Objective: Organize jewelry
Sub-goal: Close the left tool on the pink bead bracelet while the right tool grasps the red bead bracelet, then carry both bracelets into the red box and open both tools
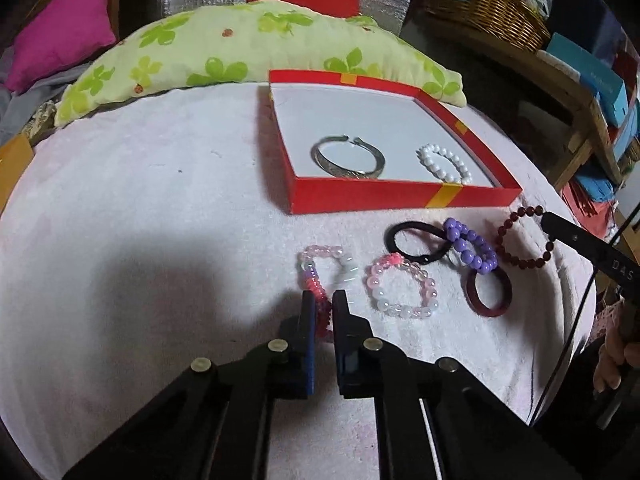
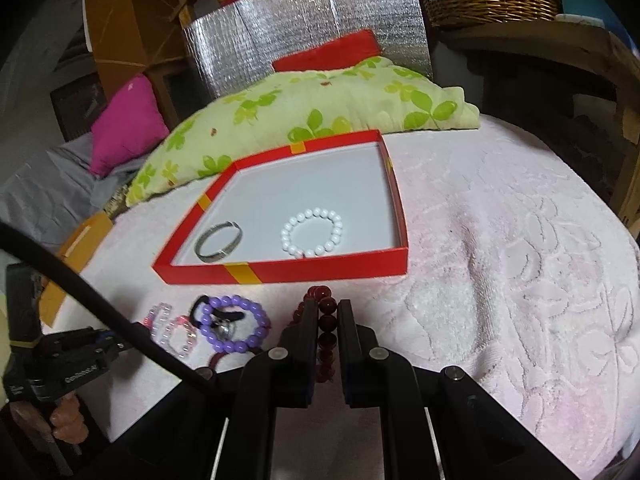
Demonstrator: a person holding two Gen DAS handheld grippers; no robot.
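- Left wrist view: the left gripper (image 1: 324, 300) has its jaws clamped on a pink-and-clear bead bracelet (image 1: 326, 266) lying on the pink blanket (image 1: 160, 208). The red box (image 1: 396, 196) holds a silver bangle (image 1: 347, 157) and a white pearl bracelet (image 1: 445, 163).
- Right wrist view: the right gripper (image 2: 328, 310) has its jaws closed around a dark red bead bracelet (image 2: 325, 320), just before the box's front wall.

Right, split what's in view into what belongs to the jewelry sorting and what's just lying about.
Belongs to the job:
red box
silver bangle and white bead bracelet, both in it
pink bead bracelet
purple bead bracelet
black hair tie
dark red ring
dark red bead bracelet
pink-and-white bracelet

Lying about:
green floral pillow
magenta cushion
wicker basket
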